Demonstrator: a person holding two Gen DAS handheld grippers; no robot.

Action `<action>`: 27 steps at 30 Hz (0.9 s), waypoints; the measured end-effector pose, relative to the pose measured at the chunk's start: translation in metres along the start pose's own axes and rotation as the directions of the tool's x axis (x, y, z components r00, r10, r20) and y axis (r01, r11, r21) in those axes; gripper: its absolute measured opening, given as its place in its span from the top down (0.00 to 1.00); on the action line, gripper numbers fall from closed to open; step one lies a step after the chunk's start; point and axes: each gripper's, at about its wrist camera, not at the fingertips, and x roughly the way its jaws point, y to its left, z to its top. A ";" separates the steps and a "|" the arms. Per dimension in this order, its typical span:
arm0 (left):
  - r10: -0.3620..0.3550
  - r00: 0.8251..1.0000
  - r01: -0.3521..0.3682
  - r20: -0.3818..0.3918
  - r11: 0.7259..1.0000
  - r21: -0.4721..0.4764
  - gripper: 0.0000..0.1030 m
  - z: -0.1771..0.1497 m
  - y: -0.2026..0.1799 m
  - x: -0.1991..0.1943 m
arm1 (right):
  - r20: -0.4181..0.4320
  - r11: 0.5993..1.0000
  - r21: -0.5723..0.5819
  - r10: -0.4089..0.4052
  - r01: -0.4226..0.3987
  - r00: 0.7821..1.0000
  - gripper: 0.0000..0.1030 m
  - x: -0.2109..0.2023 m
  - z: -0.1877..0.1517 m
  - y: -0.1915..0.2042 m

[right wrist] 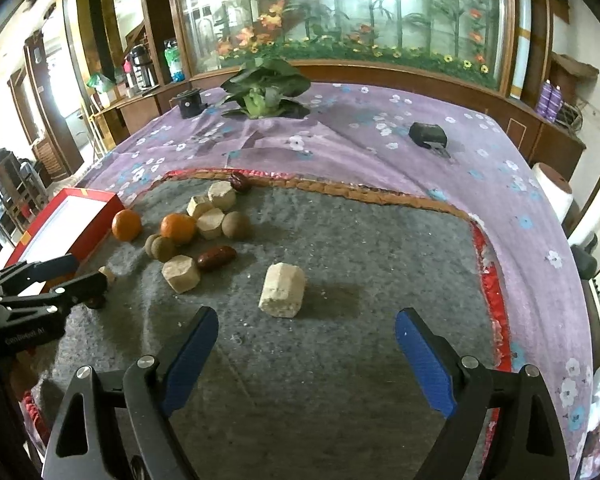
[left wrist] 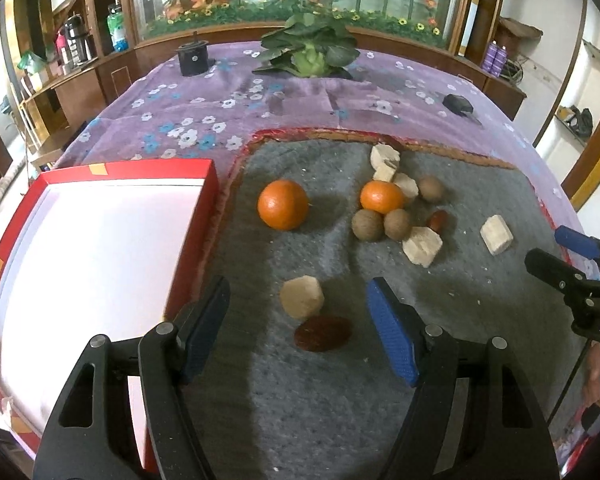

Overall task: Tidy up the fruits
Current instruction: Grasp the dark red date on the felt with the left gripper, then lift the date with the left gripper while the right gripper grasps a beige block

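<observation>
On a grey felt mat (left wrist: 320, 380) lie two oranges (left wrist: 283, 204) (left wrist: 381, 197), several brown round fruits (left wrist: 367, 225), red dates (left wrist: 323, 333) and beige blocks (left wrist: 301, 297). My left gripper (left wrist: 298, 304) is open, its jaws on either side of a beige block and a red date. A red box with a white inside (left wrist: 92, 264) sits to its left, nothing in it. My right gripper (right wrist: 306, 334) is open, a little short of a lone beige block (right wrist: 281, 290). The fruit cluster (right wrist: 180, 228) lies to its left.
The mat lies on a purple flowered cloth (right wrist: 380, 144). A potted green plant (left wrist: 310, 50), a black cylinder (left wrist: 193, 57) and a small dark device (right wrist: 428, 134) stand farther back. A white roll (right wrist: 552, 188) sits at the table's right edge.
</observation>
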 end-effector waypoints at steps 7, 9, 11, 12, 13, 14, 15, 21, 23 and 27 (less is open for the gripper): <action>-0.025 1.000 0.026 -0.015 0.996 0.083 0.30 -0.014 -0.011 -0.009 | -0.003 1.000 0.000 0.011 -0.011 1.000 0.12 0.002 -0.001 0.001; -0.022 0.999 0.025 -0.025 0.994 0.103 0.30 -0.016 -0.013 -0.008 | -0.008 1.000 0.003 0.018 -0.018 1.000 0.12 0.004 -0.001 0.002; -0.018 0.999 0.021 -0.032 0.995 0.099 0.30 -0.014 -0.013 -0.006 | -0.011 1.000 0.004 0.024 -0.024 1.000 0.12 0.005 -0.001 0.003; -0.018 0.999 0.021 -0.032 0.996 0.092 0.33 -0.014 -0.013 -0.005 | -0.011 1.000 0.001 0.026 -0.026 1.000 0.12 0.005 -0.002 0.004; -0.023 0.999 0.026 -0.036 0.996 0.085 0.39 -0.013 -0.013 -0.003 | -0.009 1.000 -0.003 0.026 -0.026 1.000 0.12 0.004 -0.002 0.005; -0.025 0.999 0.029 -0.047 0.996 0.087 0.45 -0.011 -0.014 -0.002 | -0.007 1.000 -0.008 0.027 -0.027 1.000 0.12 0.003 -0.002 0.006; -0.034 0.998 0.039 -0.061 0.996 0.081 0.55 -0.011 -0.014 0.001 | -0.005 1.000 -0.011 0.027 -0.027 1.000 0.13 0.003 -0.002 0.007; -0.039 0.995 0.046 -0.091 0.996 0.077 0.71 -0.015 -0.011 0.008 | -0.024 0.997 -0.016 0.072 -0.072 0.997 0.25 0.005 -0.002 0.012; -0.050 0.995 0.056 -0.088 0.996 0.067 0.71 -0.017 -0.010 0.004 | -0.024 0.996 -0.030 0.083 -0.084 0.996 0.28 0.005 -0.002 0.018; -0.050 0.996 0.055 -0.076 0.996 0.064 0.71 -0.017 -0.006 -0.009 | -0.032 0.986 -0.057 0.156 -0.158 0.987 0.28 0.004 0.000 0.036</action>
